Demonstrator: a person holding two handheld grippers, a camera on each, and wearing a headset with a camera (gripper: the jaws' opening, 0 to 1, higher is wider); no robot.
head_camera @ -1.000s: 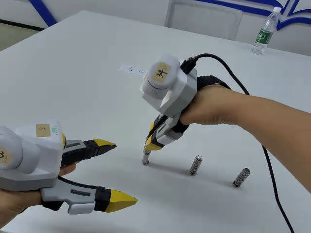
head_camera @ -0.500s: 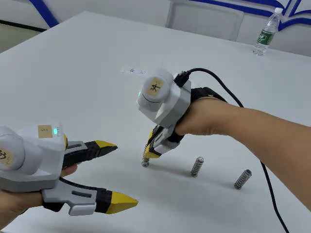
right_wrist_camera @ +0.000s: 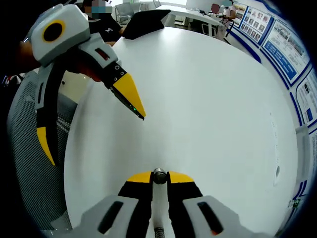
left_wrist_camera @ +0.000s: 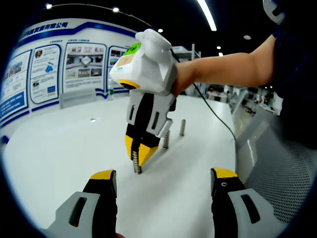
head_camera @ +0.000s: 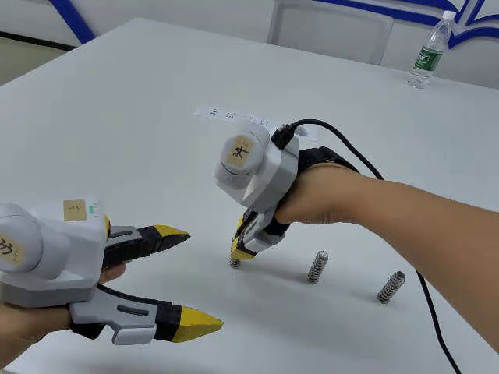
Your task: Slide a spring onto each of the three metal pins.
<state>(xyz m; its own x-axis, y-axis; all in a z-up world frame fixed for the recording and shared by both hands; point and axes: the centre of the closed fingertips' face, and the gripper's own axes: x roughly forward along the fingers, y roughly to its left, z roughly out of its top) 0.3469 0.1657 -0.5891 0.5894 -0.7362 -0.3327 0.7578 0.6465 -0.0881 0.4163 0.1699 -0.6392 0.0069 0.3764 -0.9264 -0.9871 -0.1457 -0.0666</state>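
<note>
Three short metal pins stand in a row on the white table (head_camera: 117, 117). The middle pin (head_camera: 316, 266) and the right pin (head_camera: 390, 287) each carry a spring. My right gripper (head_camera: 236, 255) points down over the left pin (head_camera: 234, 263), shut around its spring. From the left gripper view, the coil (left_wrist_camera: 136, 163) shows just under the right gripper's (left_wrist_camera: 140, 156) yellow tips. The pin's top (right_wrist_camera: 158, 174) sits between my right gripper's (right_wrist_camera: 158, 177) tips. My left gripper (head_camera: 199, 276) hangs open and empty at the lower left, its jaws (left_wrist_camera: 163, 174) wide apart.
A water bottle (head_camera: 427, 51) stands at the far right of the table. A white paper strip (head_camera: 226, 115) lies behind the right gripper. Its black cable (head_camera: 366, 167) trails along the arm and over the table. A chair back (head_camera: 327, 31) sits beyond the far edge.
My right gripper has sunk lower along the left pin, down close to the table. The left gripper has stayed open in place.
</note>
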